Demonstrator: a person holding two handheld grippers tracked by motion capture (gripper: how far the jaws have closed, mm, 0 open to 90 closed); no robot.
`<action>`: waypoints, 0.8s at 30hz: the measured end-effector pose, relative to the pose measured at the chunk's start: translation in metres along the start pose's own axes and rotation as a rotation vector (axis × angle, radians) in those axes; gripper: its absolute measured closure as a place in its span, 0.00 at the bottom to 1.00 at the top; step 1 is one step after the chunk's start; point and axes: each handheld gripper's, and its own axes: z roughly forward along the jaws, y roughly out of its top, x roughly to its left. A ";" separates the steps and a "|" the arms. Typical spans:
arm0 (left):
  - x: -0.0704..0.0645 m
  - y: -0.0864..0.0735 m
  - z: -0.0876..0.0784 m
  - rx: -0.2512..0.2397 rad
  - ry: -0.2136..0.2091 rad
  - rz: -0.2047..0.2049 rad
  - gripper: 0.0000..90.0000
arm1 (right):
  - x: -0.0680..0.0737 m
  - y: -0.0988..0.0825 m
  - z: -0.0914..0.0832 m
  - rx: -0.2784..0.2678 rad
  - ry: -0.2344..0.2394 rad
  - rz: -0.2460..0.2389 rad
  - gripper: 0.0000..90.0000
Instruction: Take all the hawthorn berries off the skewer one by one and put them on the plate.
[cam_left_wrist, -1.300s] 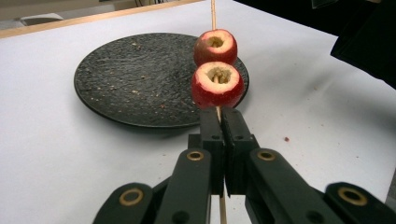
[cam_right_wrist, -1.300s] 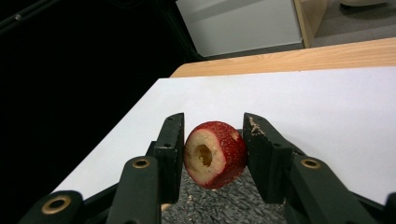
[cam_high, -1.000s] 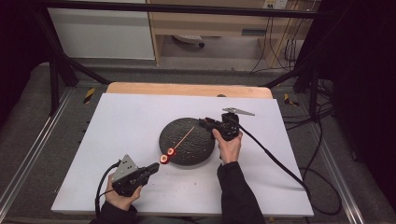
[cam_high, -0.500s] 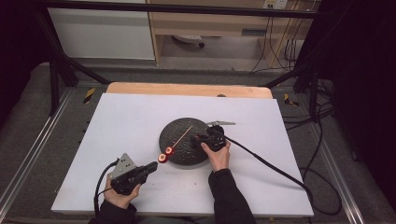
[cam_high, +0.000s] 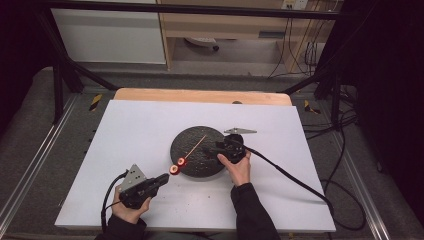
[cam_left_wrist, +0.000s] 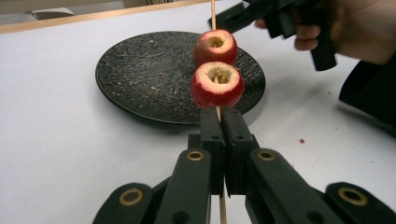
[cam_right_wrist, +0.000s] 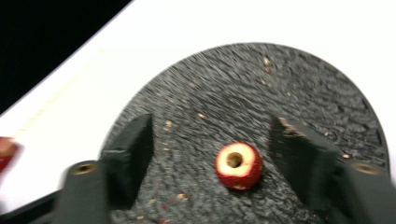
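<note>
My left gripper (cam_high: 164, 178) (cam_left_wrist: 219, 114) is shut on a thin wooden skewer (cam_high: 196, 145) (cam_left_wrist: 213, 11) that slants up over the black round plate (cam_high: 187, 142) (cam_left_wrist: 140, 74) (cam_right_wrist: 280, 79). Two cored red fruits (cam_high: 178, 165) (cam_left_wrist: 217, 84) are threaded on the skewer just past the jaws. My right gripper (cam_high: 220, 147) (cam_right_wrist: 210, 128) hangs low over the plate's right half. Its jaws have just been opening and now stand wide apart. A third cored red fruit (cam_right_wrist: 238, 165) lies on the plate between them, touched by neither pad.
The plate sits mid-table on a white tabletop (cam_high: 130, 135) with a wooden strip (cam_high: 200, 96) along the back. The right gripper's black cable (cam_high: 290, 175) trails across the table to the right. Crumbs dot the plate. Metal frame rails (cam_high: 30, 165) flank the table.
The right hand has come down and toward the person, from the plate's far right rim to low over the plate. The left hand and skewer have stayed put.
</note>
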 end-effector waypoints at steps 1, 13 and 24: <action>0.000 0.000 0.000 0.000 0.001 0.000 0.98 | 0.002 0.001 -0.004 -0.006 0.009 -0.002 0.26; -0.005 0.000 0.003 0.002 -0.005 0.011 0.98 | 0.029 -0.011 -0.025 -0.015 0.104 -0.024 0.08; -0.011 0.000 0.008 0.009 -0.014 0.019 0.98 | 0.043 -0.023 -0.023 -0.064 0.186 0.018 0.22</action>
